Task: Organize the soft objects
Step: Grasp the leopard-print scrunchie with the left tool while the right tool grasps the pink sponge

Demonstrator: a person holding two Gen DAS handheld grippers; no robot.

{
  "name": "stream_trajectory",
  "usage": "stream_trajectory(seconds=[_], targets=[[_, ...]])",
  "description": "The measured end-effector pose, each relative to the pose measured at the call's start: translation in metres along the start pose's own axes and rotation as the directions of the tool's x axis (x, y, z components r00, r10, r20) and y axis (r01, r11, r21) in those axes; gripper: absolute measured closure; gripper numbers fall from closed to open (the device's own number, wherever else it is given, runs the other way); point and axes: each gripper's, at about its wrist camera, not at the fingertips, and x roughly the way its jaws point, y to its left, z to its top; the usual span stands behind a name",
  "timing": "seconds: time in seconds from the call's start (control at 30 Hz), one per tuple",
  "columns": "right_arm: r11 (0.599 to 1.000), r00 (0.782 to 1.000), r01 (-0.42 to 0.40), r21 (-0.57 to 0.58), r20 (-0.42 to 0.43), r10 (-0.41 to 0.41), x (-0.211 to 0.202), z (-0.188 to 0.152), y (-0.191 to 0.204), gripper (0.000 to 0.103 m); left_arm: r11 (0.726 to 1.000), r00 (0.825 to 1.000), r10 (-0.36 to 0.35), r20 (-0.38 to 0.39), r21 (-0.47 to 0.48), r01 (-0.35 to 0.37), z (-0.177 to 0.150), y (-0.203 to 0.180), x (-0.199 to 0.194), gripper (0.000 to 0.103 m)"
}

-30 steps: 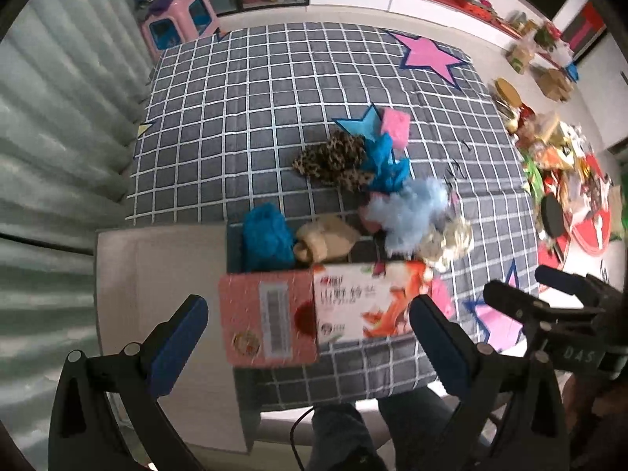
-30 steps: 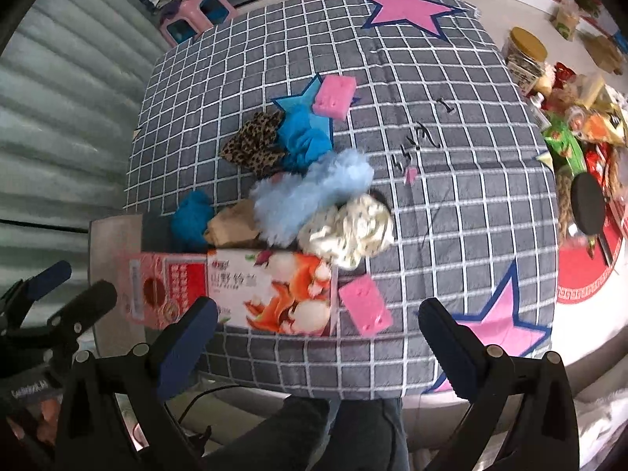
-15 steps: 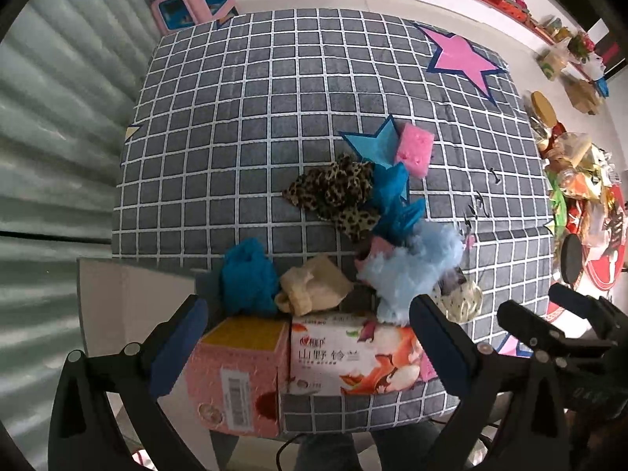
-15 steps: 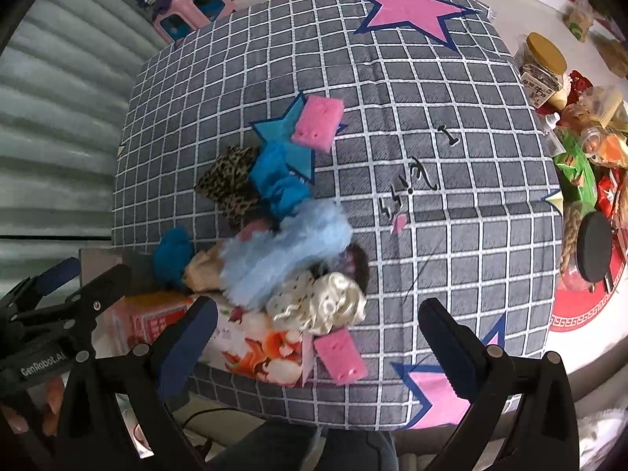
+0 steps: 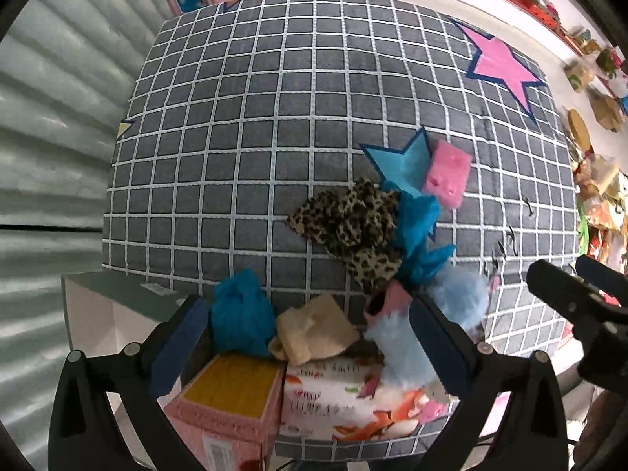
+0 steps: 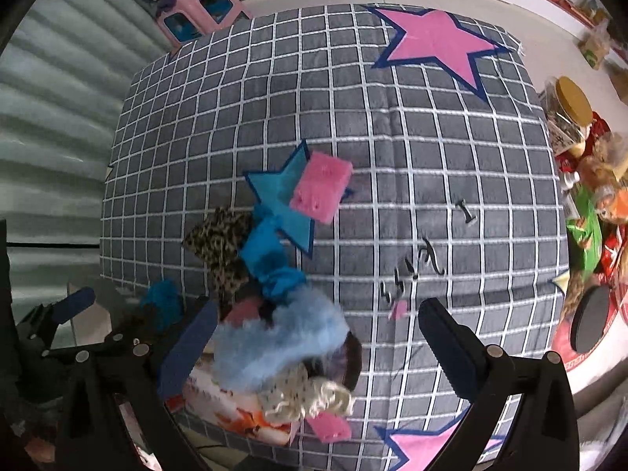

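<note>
Several soft items heaped, fluffy pale-blue plush (image 6: pixel 274 349), leopard-print cloth (image 5: pixel 349 223), pink sponge (image 6: pixel 320 192), both tongs (image 5: pixel 310 345) (image 6: pixel 318 345) spread, empty

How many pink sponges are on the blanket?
2. One sponge lies on the blue star mid-blanket. The other sponge sits near the front edge, beside the tissue pack. More could hide under the soft pile.

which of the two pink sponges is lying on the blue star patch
The far pink rectangular sponge overlaps the blue star patch; the other pink sponge lies at the near edge beside the tissue pack.
</note>
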Motion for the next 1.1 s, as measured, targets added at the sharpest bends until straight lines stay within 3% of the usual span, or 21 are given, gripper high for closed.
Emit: stream_trajectory(seconds=[0.53,0.87,1.03,1.1], targets=[[1.0,0.999,-0.008,-0.022,-0.038,0.007,0.021,0.025,-0.006,0.0,0.999,0.999,0.003,-0.034,-0.043,-0.004,0.021,0.001,0.018,0.0],[0.998,0.998,0.001,0.07,-0.056,0.003,0.06,0.052,-0.026,0.0,0.998,0.996,0.008,-0.087,-0.061,-0.013,0.031,-0.006,0.063,0.001],[0.992,0.998,-0.02,0.125,-0.054,0.027,0.086,0.067,-0.029,0.0,0.994,0.993,0.095,-0.065,-0.045,-0.098,0.036,-0.014,0.084,0.001],[0.992,0.998,-0.013,0.129,-0.054,0.02,0.098,0.072,-0.025,0.0,0.991,0.993,0.095,-0.072,-0.083,-0.101,0.038,-0.011,0.094,0.0]])
